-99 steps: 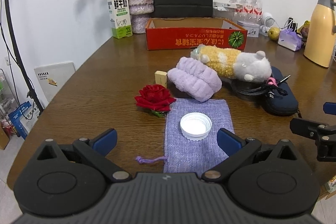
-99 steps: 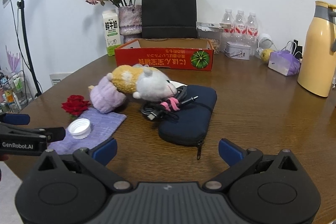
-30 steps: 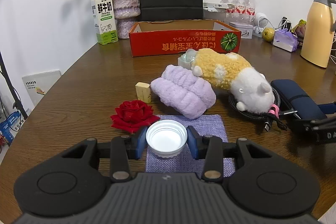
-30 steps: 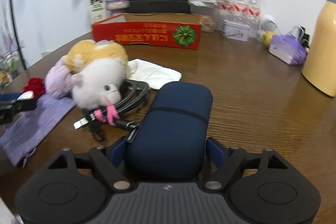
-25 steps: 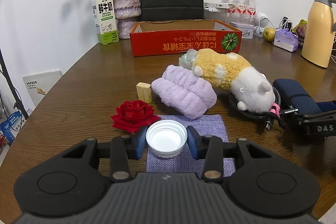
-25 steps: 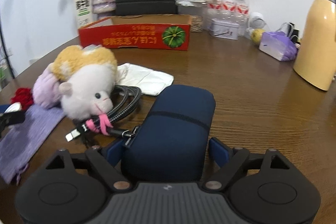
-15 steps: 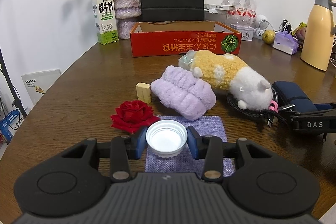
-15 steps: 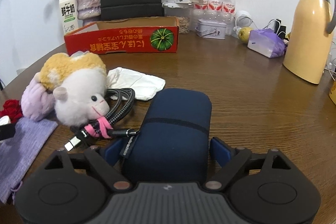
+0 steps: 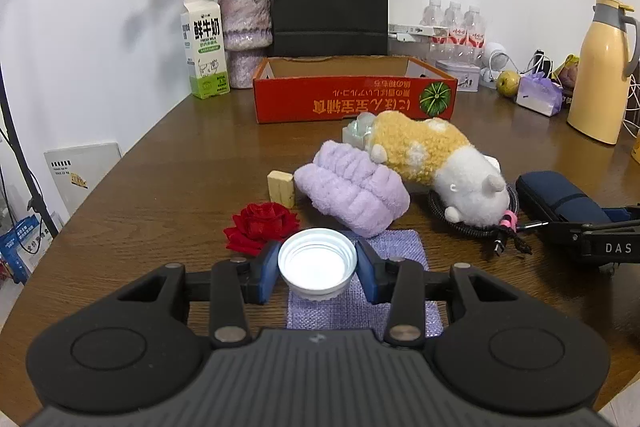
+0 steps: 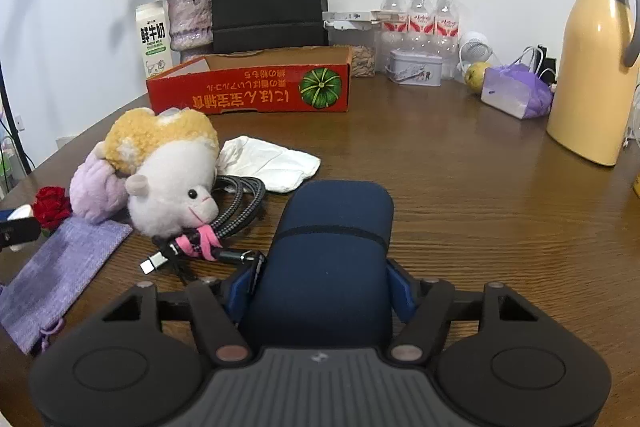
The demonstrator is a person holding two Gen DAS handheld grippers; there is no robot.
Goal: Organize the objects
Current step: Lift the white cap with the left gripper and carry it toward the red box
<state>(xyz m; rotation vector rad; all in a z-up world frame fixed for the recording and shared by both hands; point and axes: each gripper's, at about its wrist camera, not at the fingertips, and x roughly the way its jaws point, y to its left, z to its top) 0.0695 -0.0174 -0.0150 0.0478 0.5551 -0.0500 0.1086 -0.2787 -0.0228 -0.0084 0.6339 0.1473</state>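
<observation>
Pickup step: our left gripper clamps the white cap; right gripper jaws closing around the blue case between them. Next, likely lifting both toward the red box ahead.

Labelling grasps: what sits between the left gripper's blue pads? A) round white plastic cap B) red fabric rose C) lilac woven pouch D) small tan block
A: the round white plastic cap is clamped between the left gripper's pads, above the lilac woven pouch; the red fabric rose lies free.
</observation>
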